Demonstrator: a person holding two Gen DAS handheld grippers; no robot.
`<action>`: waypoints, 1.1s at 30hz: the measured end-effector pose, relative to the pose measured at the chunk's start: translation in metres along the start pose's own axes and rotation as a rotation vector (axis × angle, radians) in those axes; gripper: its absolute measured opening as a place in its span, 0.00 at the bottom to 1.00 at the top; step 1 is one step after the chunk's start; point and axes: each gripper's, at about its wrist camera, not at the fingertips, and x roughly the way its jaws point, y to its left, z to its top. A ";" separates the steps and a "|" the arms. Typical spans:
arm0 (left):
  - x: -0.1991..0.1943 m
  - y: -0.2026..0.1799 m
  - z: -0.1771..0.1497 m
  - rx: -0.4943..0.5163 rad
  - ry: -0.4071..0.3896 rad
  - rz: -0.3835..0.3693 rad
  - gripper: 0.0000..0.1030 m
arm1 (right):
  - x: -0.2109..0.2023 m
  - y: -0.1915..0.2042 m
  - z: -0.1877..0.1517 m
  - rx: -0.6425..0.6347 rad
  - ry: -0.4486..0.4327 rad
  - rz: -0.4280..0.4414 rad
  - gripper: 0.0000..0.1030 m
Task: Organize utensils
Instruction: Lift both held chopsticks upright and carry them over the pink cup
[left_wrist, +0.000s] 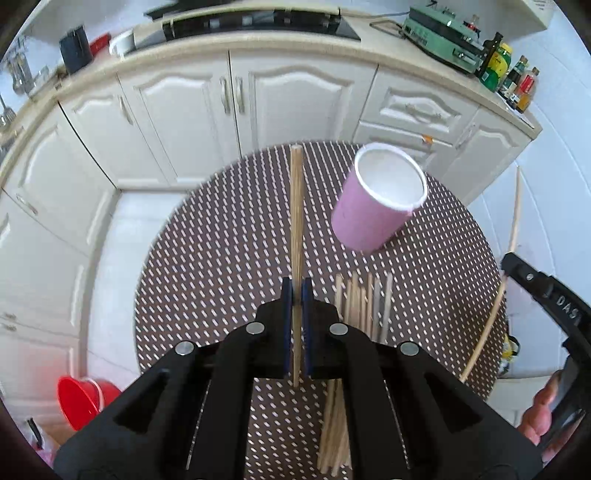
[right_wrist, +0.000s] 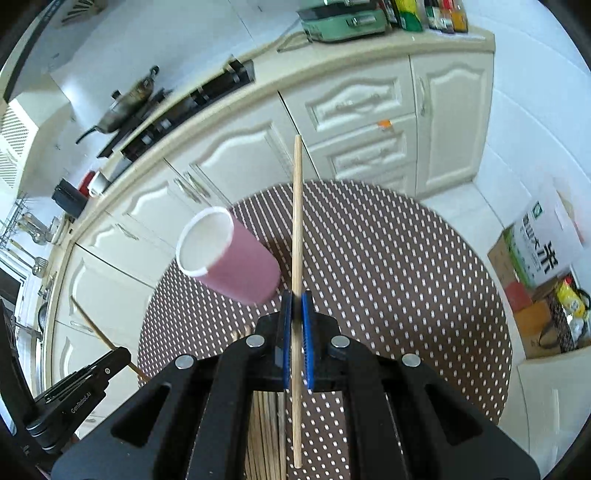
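A pink paper cup (left_wrist: 376, 199) with a white inside stands open on the round brown dotted table (left_wrist: 229, 236); it also shows in the right wrist view (right_wrist: 236, 262). My left gripper (left_wrist: 296, 291) is shut on a wooden chopstick (left_wrist: 296, 221) held above the table, left of the cup. My right gripper (right_wrist: 296, 301) is shut on another wooden chopstick (right_wrist: 297, 221), just right of the cup. A pile of loose chopsticks (left_wrist: 364, 306) lies on the table below the grippers; in the right wrist view (right_wrist: 264, 435) it is partly hidden by the gripper.
White kitchen cabinets (left_wrist: 192, 107) and a counter with a stove (left_wrist: 258, 22) curve behind the table. A red bucket (left_wrist: 83, 400) sits on the floor at left. Boxes and bags (right_wrist: 543, 288) stand on the floor at right.
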 end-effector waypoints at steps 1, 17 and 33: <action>-0.002 0.002 0.005 0.001 -0.011 0.004 0.05 | 0.006 0.010 0.002 -0.006 -0.010 -0.001 0.05; -0.080 0.007 0.075 0.075 -0.224 -0.110 0.05 | -0.016 0.062 0.059 -0.030 -0.308 0.002 0.05; -0.100 -0.028 0.129 0.103 -0.269 -0.220 0.05 | 0.001 0.080 0.102 -0.020 -0.390 0.056 0.05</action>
